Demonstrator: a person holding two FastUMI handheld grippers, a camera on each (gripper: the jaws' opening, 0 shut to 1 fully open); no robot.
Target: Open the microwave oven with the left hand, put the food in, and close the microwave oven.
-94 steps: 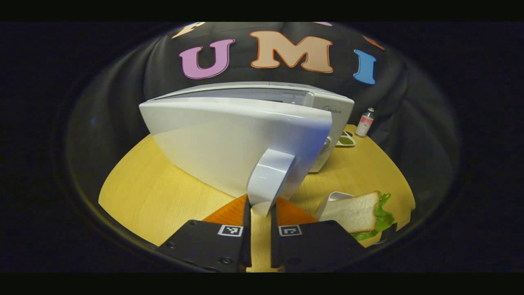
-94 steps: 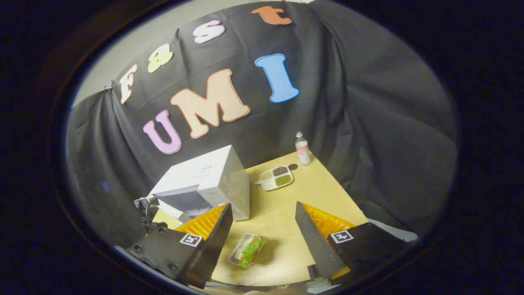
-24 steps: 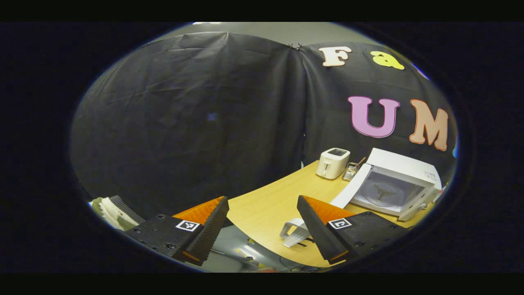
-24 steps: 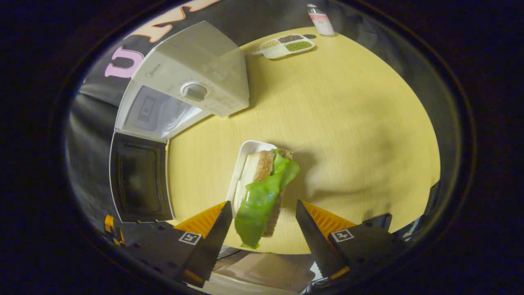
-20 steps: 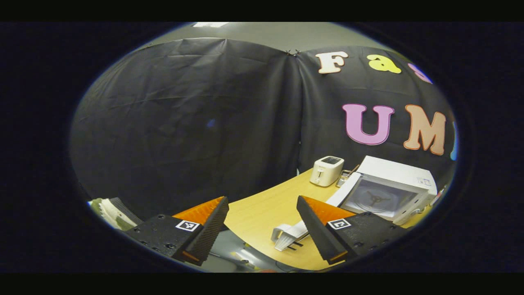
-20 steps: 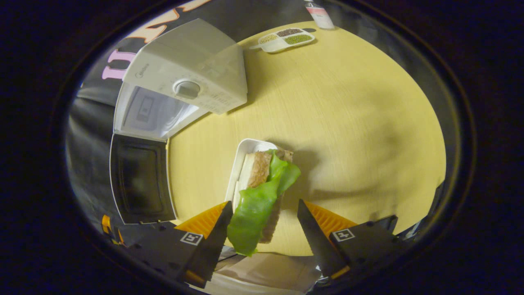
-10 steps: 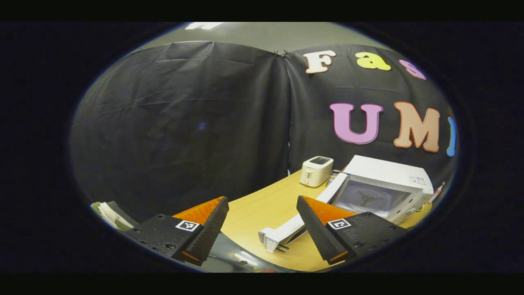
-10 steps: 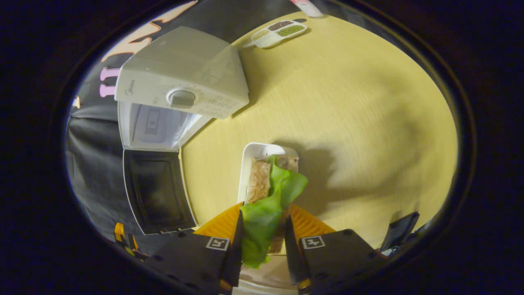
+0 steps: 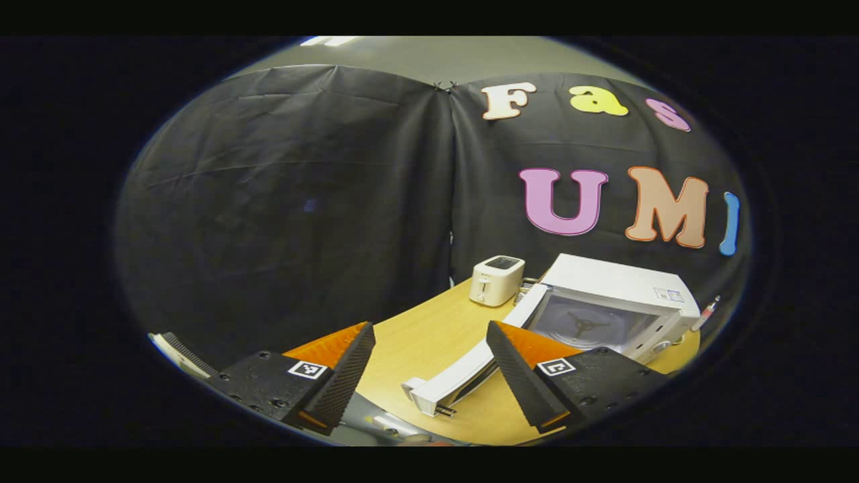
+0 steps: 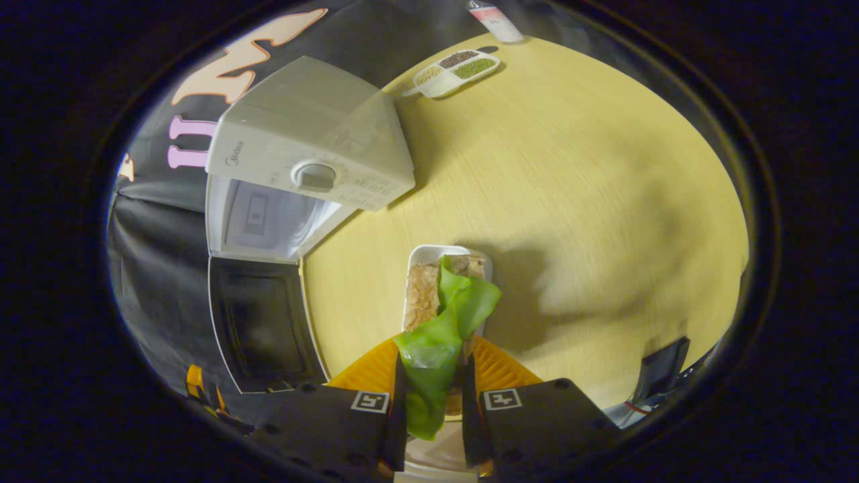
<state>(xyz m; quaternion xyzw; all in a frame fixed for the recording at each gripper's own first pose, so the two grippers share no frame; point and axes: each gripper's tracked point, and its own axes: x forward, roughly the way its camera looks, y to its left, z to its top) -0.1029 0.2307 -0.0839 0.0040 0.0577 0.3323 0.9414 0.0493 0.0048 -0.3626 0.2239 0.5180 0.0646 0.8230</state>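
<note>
The white microwave stands at the table's left in the right gripper view, its door swung wide open with the dark window facing up at me. A sandwich with a green lettuce leaf stands on edge in a small white tray. My right gripper is shut on the near end of the sandwich, both fingers pressing its sides. In the left gripper view the microwave shows its lit cavity and open door. My left gripper hangs open, off the door and holding nothing.
A white toaster sits behind the microwave's door side. A sectioned dish of grains and a small bottle stand at the far edge. The wooden table stretches bare to the right of the tray.
My left gripper let go of the door handle and drew back, leaving the door open. My right gripper came down over the sandwich and closed on it within the last second.
</note>
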